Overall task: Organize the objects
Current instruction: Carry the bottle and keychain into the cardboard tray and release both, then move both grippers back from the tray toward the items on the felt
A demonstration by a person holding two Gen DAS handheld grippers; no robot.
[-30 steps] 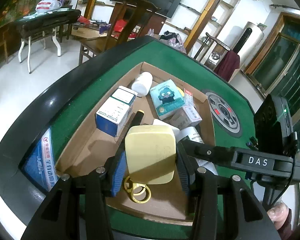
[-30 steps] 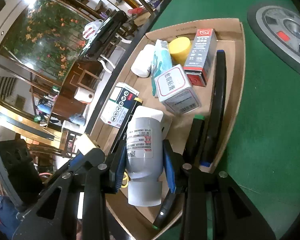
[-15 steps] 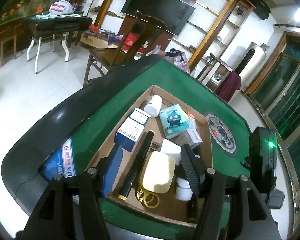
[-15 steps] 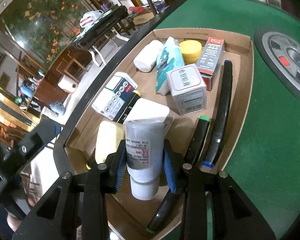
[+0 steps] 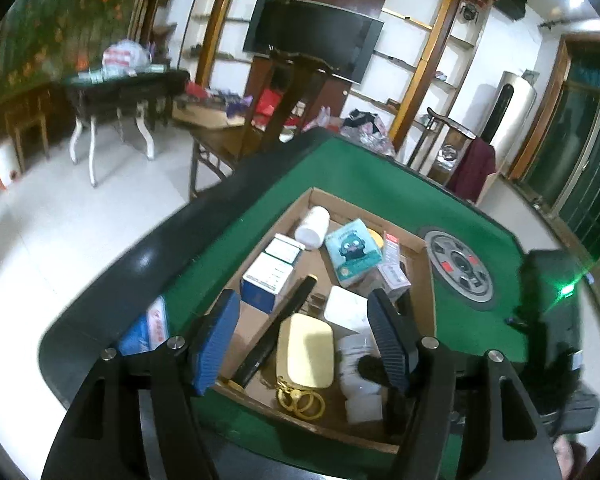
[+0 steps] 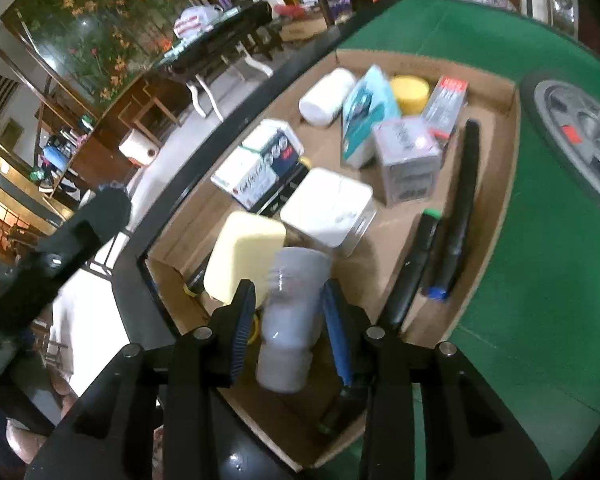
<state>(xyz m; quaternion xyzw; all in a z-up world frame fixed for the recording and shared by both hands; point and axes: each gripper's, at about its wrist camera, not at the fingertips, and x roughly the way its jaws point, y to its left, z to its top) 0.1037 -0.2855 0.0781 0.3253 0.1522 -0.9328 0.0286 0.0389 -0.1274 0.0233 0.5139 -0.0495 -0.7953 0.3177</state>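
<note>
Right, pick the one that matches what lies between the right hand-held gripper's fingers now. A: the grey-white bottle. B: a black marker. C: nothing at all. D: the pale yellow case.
A: in the right wrist view the grey-white bottle sits between the blue pads of the right hand-held gripper, while the pale yellow case lies beside it in the cardboard box.

- You cannot read any words here; all print is too blurry.
- The white and blue box (image 6: pixel 260 168) shows blurred writing you cannot make out.
</note>
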